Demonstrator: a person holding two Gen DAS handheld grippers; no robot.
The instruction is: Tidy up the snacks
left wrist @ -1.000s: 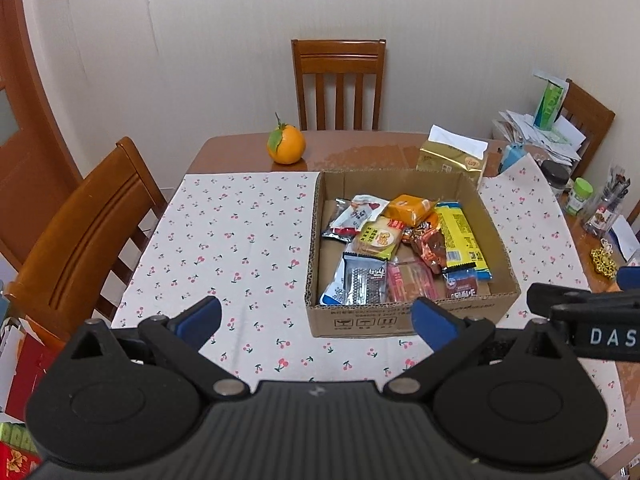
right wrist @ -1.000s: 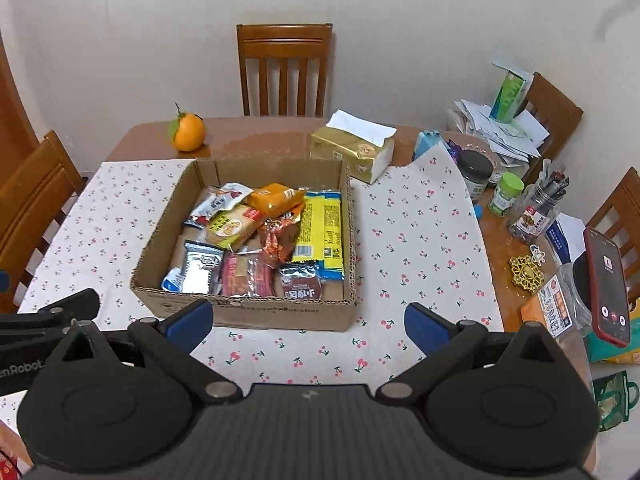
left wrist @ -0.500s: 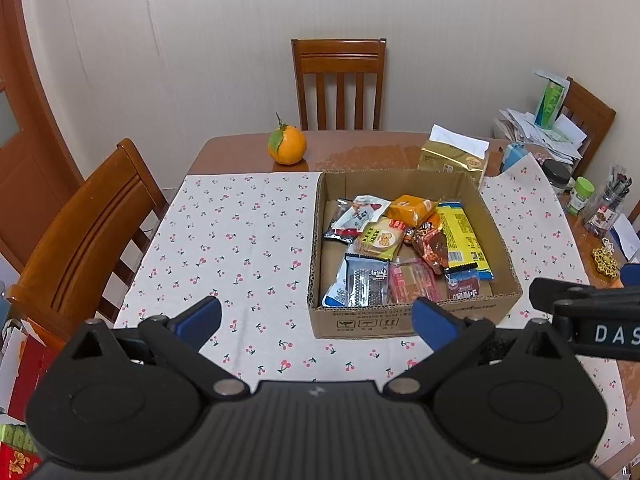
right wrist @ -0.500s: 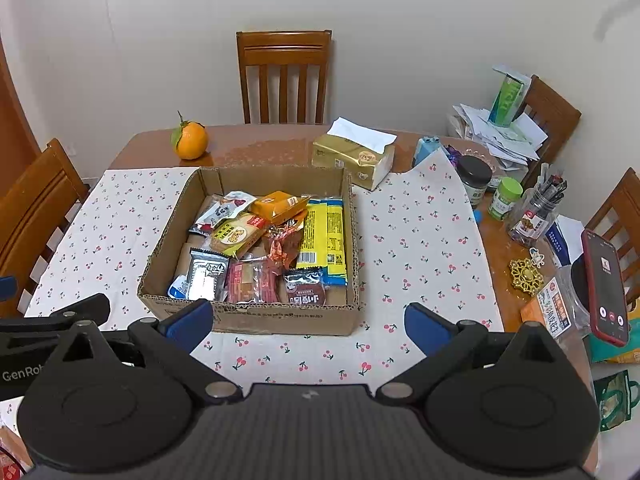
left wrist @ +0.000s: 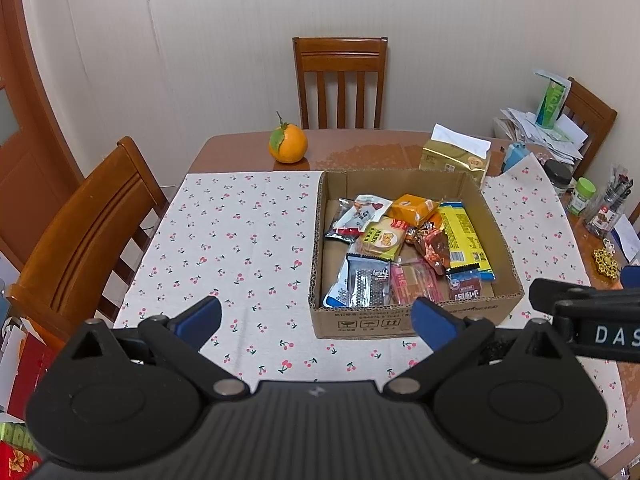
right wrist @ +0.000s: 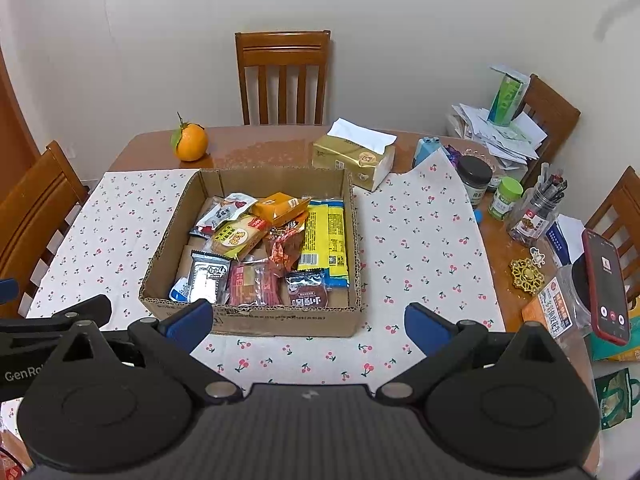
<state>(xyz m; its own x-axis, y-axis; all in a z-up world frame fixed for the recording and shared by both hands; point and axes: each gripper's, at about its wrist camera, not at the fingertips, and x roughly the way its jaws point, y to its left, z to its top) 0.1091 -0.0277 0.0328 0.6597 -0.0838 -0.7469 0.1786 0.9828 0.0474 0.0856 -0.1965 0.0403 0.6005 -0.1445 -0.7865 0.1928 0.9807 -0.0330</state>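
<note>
My left gripper (left wrist: 316, 316) hangs wide open and empty with the cardboard box (left wrist: 416, 322) of snack packets (left wrist: 404, 248) on the cherry-print cloth (left wrist: 240, 236) at its 1 o'clock, while my right gripper (right wrist: 308, 322), equally open and empty, has that box at 11 o'clock.

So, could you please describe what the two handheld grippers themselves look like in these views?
Both are matte black plastic. The left gripper and the right gripper each have a ribbed central body, two round housings with silver pivot screws, and angled arms ending in blue pads. White lettering shows on their sides: "DAS" on the right one, "GenRo" on the left. No cables or sleeves are visible.
</note>
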